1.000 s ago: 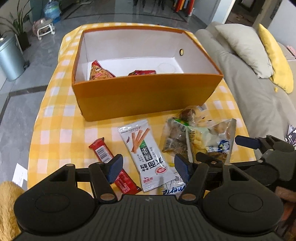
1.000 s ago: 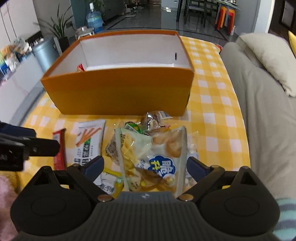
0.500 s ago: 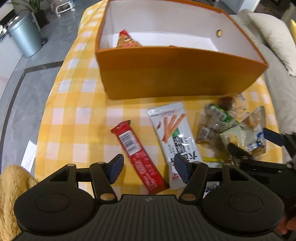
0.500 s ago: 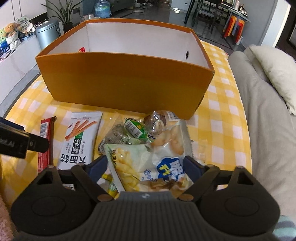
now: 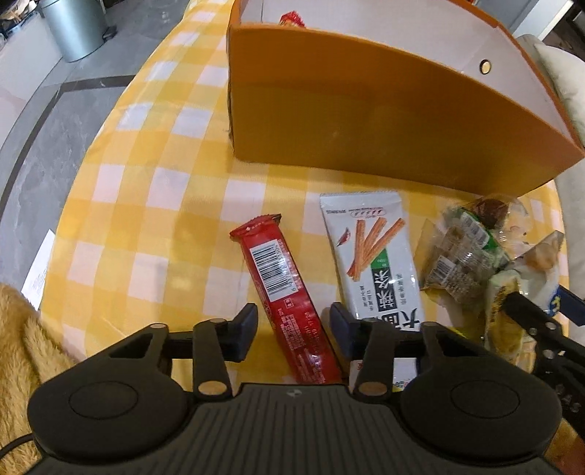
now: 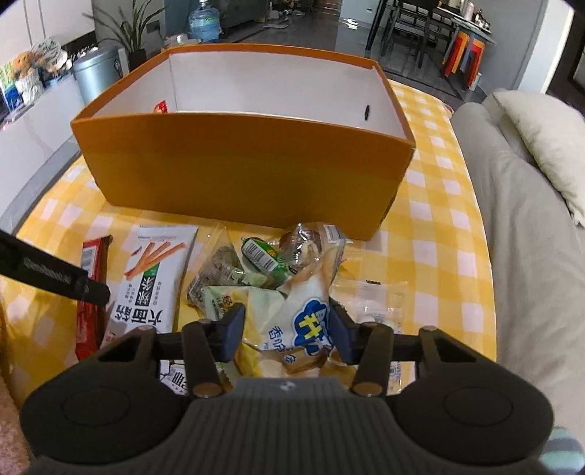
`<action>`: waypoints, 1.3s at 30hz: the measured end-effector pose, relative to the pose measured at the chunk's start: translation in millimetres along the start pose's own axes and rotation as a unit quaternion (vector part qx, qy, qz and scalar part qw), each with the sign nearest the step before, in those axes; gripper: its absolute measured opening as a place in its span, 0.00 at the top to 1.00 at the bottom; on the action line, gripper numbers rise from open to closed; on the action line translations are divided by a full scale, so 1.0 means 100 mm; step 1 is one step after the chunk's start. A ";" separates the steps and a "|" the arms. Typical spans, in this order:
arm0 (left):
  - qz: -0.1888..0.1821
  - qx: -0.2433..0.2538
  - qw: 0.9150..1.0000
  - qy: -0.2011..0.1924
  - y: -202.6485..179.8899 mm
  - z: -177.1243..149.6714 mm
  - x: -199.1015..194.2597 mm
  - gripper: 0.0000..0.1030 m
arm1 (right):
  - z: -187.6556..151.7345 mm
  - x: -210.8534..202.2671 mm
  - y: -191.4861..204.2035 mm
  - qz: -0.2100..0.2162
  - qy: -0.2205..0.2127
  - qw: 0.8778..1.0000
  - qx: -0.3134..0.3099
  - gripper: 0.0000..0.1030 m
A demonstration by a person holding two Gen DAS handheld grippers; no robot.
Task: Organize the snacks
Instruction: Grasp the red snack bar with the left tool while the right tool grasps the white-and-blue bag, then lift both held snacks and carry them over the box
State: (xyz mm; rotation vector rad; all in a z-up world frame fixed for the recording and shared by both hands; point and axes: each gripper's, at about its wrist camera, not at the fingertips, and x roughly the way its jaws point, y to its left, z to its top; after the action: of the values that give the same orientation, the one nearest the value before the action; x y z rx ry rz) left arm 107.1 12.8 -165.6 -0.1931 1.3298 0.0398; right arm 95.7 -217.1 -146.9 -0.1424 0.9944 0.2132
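An orange box (image 5: pixel 365 120) (image 6: pixel 237 164) stands at the back of the yellow checked cloth, with a red packet (image 5: pixel 292 18) inside. A red bar (image 5: pixel 278 270) (image 6: pixel 87 321) lies flat between my left gripper's (image 5: pixel 294 329) closing jaws, a small gap on each side. Right of it lies a white stick-snack packet (image 5: pixel 376 263) (image 6: pixel 150 285), then a pile of small packets (image 5: pixel 464 248) (image 6: pixel 256 255). My right gripper (image 6: pixel 286 327) is closing with its pads pressed on a crumpled crisps bag (image 6: pixel 289 321) (image 5: pixel 501 299).
A grey sofa (image 6: pixel 530 237) with a cream cushion (image 6: pixel 541 135) runs along the right of the table. A small clear packet (image 6: pixel 373 303) lies right of the crisps bag. A metal bin (image 5: pixel 73 25) stands on the floor at the far left, and something fluffy (image 5: pixel 18 347) sits at the near left.
My left gripper came down over the red bar and its jaws narrowed around it. The right jaws closed in on the crisps bag, which went from flat to crumpled.
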 end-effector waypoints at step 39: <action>-0.106 0.051 0.984 -0.134 -0.16 0.11 -1.23 0.73 | 0.47 -0.80 -0.18 0.050 -0.046 0.996 0.066 0.60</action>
State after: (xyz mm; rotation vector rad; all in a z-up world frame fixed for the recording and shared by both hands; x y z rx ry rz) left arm 90.6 9.3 -42.4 -0.2322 1.0342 -0.1767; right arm 96.2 -233.6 -53.6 0.0366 0.9220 0.2426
